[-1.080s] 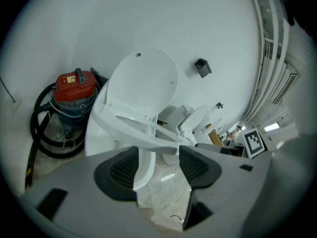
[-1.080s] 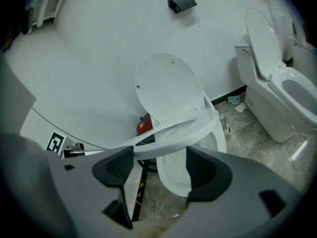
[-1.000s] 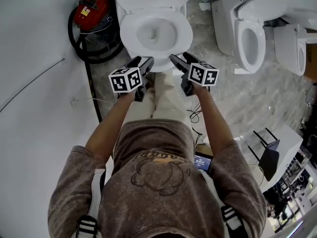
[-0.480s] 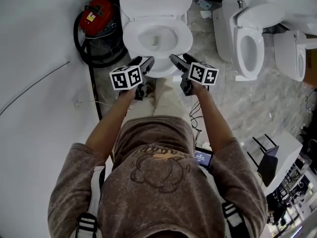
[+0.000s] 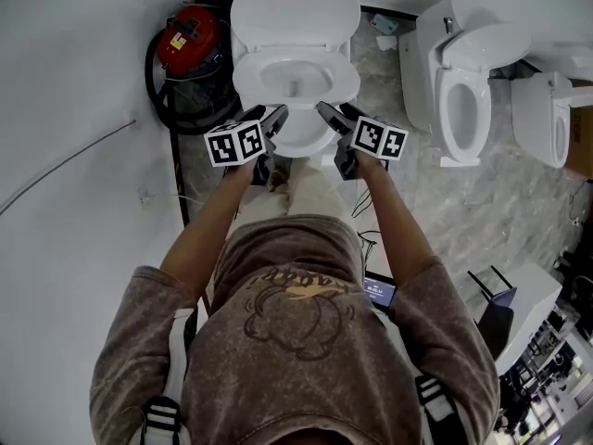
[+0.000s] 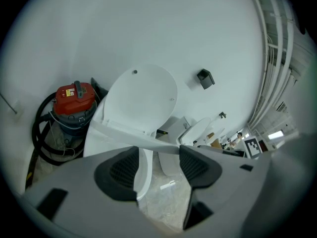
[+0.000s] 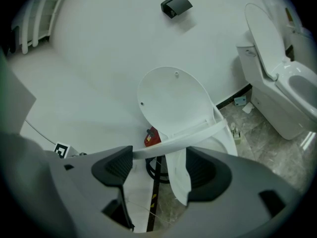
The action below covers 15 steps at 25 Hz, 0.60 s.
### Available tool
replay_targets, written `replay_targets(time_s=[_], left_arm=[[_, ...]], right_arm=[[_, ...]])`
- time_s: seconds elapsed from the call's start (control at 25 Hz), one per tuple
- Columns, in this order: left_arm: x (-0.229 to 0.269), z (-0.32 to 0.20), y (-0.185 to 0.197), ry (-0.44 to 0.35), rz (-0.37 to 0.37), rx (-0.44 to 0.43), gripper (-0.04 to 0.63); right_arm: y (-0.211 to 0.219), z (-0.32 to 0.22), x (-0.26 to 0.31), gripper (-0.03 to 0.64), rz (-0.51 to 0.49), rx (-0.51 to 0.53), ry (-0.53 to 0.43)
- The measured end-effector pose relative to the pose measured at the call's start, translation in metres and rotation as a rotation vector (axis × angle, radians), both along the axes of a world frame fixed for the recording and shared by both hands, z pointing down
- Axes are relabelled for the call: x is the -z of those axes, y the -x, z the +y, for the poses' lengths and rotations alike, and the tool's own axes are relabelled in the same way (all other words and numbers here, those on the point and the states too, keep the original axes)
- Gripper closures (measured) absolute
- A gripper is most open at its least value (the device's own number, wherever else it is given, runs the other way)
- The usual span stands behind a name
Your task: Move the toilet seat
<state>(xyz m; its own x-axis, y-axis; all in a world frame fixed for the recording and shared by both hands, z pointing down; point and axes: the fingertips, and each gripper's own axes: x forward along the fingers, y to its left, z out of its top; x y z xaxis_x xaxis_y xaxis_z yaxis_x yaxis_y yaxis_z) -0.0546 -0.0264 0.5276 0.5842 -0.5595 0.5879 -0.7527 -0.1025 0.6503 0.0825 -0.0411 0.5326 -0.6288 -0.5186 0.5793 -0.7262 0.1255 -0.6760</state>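
The white toilet (image 5: 306,137) stands right ahead with its lid (image 5: 295,7) upright against the wall. Its seat ring (image 5: 296,74) is tilted up off the bowl at the front. My left gripper (image 5: 275,119) and right gripper (image 5: 326,114) sit side by side under the seat's front edge. In the left gripper view the seat (image 6: 124,133) shows as a thin white band across the tips of my left gripper (image 6: 158,150). In the right gripper view the seat (image 7: 198,132) crosses my right gripper (image 7: 159,155) the same way. Both jaws stand apart, with nothing pinched between the pads.
A red vacuum (image 5: 185,35) with a black hose stands against the wall left of the toilet. Two more white toilets (image 5: 468,82) (image 5: 556,100) stand to the right on the marbled floor. A small black box (image 7: 176,4) hangs on the wall above. Cables lie by the person's feet.
Both grippers have risen together at the seat's front edge. The seat ring now looks more foreshortened, tipped up off the bowl.
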Motion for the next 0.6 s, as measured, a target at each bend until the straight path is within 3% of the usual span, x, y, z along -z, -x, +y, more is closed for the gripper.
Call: replay_targets(time_s=[0.6], left_arm=[[0.024,-0.041,0.002,-0.016,0.021,0.063,0.328]], right_arm=[[0.002,-0.041,0.022,0.276,-0.052,-0.009,0.029]])
